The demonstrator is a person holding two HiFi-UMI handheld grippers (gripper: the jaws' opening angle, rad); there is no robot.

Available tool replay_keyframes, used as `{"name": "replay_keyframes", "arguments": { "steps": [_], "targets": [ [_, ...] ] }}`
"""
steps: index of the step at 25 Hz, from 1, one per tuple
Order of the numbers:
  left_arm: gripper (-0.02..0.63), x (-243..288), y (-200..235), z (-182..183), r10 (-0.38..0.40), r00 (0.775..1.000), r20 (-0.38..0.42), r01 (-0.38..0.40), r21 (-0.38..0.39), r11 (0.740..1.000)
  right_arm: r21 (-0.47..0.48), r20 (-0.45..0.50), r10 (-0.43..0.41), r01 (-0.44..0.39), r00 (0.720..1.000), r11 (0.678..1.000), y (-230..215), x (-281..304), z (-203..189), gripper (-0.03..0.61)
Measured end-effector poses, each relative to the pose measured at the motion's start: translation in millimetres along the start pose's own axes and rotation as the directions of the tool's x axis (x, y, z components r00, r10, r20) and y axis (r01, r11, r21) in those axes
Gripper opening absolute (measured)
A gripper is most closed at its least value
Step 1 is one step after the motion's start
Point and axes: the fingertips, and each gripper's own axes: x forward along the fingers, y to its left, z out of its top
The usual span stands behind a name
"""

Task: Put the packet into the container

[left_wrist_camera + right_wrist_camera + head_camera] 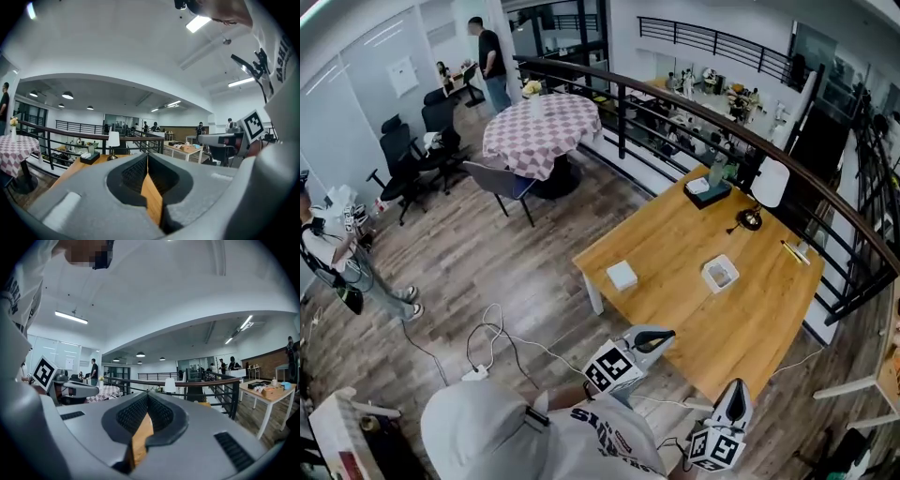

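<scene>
Packet [622, 276], a small white square one, lies flat on the wooden bench [750, 328] toward its left end. The clear container [720, 273] stands well apart to its right, nearer the bench's middle. Both grippers are empty and off the packet, so I judge the task to be at its opening step, the approach for the pick-up.

The left gripper [667, 335] hangs at the bench's near edge, pointing roughly level across it. Its fingers [132, 174] are pressed together with nothing between them; only the wood shows through the gap below the tips. The right gripper [738, 386] sits by the bench's near corner, its fingers [133, 414] likewise closed and empty.

The packet lies beyond and to the left of the left gripper's tips, near but clear of them; the right gripper is farther from it. The next move probably calls for one gripper to spread its fingers, tip downward and straddle the packet, then carry it right to the container.
</scene>
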Motion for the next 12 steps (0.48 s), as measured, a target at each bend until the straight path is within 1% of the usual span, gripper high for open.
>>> {"name": "replay_keyframes", "arguments": {
  "steps": [3, 7, 12],
  "targets": [
    [0.011, 12.6, 6.6, 5.4, -0.016, 1.0, 0.008, 0.016, 0.014, 1.0, -0.008, -0.001, -0.017, 0.017, 1.0, 1.0, -7.7, 11.7, 1.9, 0.008],
    [0.009, 29.1, 21.2, 4.0, -0.018, 1.0, 0.012, 0.018, -0.014, 1.0, -0.035, -0.004, -0.009, 0.009, 1.0, 0.999, -14.8, 36.3, 2.5, 0.008],
    [0.009, 55.3, 47.7, 9.4, -0.022, 1.0, 0.013, 0.022, -0.026, 0.999, -0.038, -0.007, -0.005, 0.005, 1.0, 0.999, -21.0, 76.1, 5.6, 0.008]
  ]
}}
